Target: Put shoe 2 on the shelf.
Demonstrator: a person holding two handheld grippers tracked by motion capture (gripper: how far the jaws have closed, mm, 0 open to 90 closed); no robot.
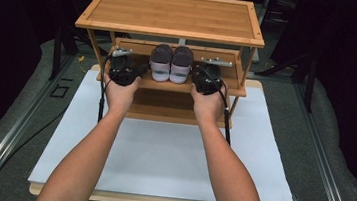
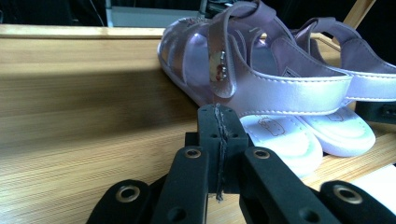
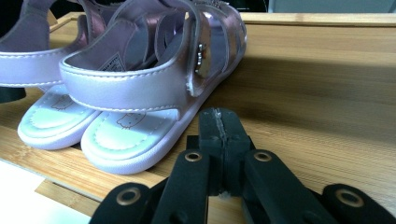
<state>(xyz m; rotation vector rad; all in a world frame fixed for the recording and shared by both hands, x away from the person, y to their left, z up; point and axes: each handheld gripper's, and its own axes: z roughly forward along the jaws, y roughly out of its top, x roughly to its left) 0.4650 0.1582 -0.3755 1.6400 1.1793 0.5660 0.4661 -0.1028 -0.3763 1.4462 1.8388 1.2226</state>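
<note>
Both sandals [image 1: 171, 63] on the shelf [image 1: 228, 90] look light, stiff-soled (straps floppy); heel straps suit gripping. Left gripper [image 2: 218, 122] and right gripper [image 3: 219, 126], flanking the sandals, are pressed together, empty.

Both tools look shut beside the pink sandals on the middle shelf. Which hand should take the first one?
Either, really; each for its own side. The left tool sits beside the left lilac-pink strapped sandal, the right tool beside the right sandal. Both tools are shut and hold nothing, so whichever goes must open first.
</note>
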